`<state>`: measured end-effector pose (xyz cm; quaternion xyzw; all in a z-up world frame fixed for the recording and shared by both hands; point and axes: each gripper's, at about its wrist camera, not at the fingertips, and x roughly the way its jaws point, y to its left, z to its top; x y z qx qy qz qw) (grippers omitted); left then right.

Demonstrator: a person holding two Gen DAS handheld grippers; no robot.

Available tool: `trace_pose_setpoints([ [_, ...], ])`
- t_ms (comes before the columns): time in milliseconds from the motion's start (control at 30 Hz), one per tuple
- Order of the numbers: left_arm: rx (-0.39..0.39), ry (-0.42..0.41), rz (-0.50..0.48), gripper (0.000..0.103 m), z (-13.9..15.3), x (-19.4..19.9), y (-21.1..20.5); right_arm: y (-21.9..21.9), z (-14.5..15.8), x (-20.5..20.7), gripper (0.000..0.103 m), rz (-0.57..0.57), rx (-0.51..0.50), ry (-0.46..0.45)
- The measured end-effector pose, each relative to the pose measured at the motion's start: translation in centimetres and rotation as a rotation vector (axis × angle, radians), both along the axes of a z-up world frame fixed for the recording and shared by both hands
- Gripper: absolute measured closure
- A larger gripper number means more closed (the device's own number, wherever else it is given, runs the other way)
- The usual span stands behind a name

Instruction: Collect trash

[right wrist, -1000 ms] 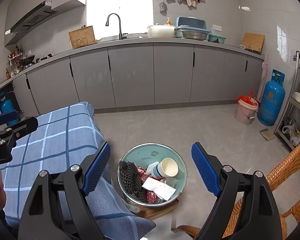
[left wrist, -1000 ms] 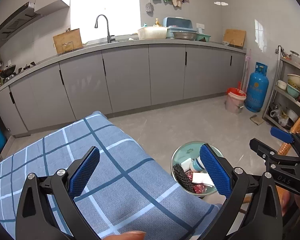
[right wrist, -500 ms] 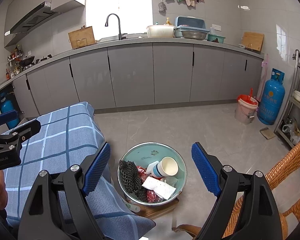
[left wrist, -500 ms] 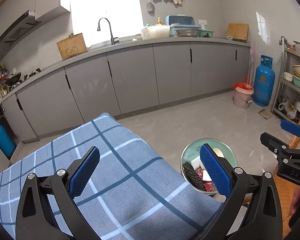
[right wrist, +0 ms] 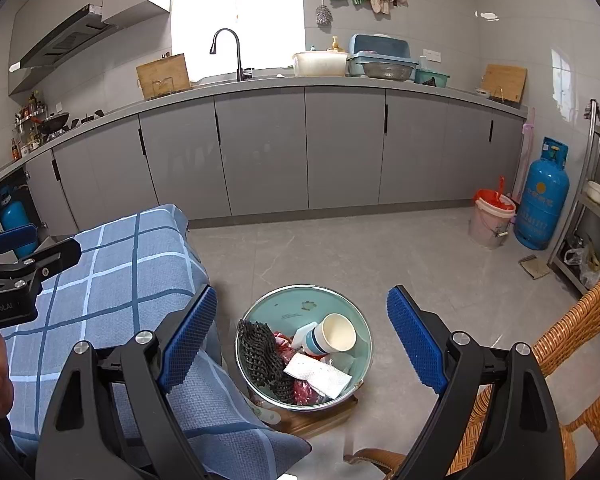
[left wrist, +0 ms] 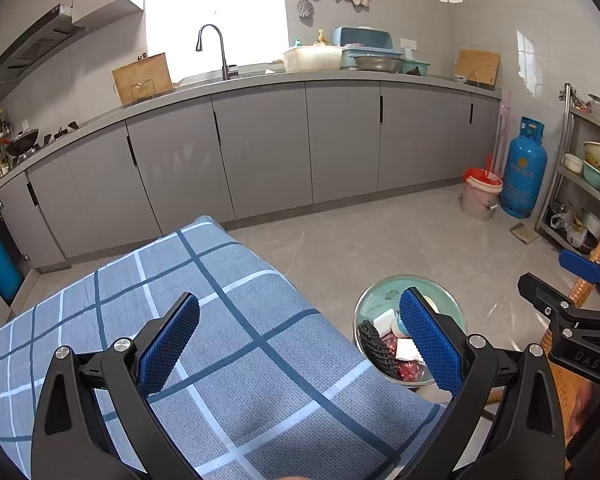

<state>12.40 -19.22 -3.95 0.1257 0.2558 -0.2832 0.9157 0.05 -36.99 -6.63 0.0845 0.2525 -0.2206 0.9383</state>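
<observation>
Trash gathered in a round metal bowl (right wrist: 362, 338) with a pale green inside, standing low on a wooden board on the floor, just beside the hanging edge of the blue checked cloth (right wrist: 112, 280). Inside: a paper cup (right wrist: 336, 334) lying on its side, mouth toward the camera; a crumpled white tissue (right wrist: 318, 374) in front of it; a black knobbly mesh piece (right wrist: 260, 354) leaning on the left wall; red wrappers (right wrist: 306, 392) underneath. All likely light and soft. Cup thin-walled, easily crushed, best pinched gently across the rim or the body. Tissue limp, best nipped at a raised fold. Mesh flexible and grippy, easy to catch at its upper edge. Wrappers probably slick and crackly, half buried, awkward to reach. Bowl itself stiff, smooth-rimmed, apt to slide on its board if nudged.

Right gripper (right wrist: 302, 340) spread wide above the bowl, nothing between the pads, having just opened a little further. Left gripper (left wrist: 300, 340) likewise wide and empty over the bare checked worktop. Wicker chair (right wrist: 572, 344) close on the right.
</observation>
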Motion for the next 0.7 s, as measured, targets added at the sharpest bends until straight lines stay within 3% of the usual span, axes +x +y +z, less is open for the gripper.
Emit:
trace_pose_setpoints([
  [700,-0.006,-0.007,0.003,0.004,0.52,0.06,0.23,0.22,0.06,0.15,0.017,0.003,-0.004,0.002],
])
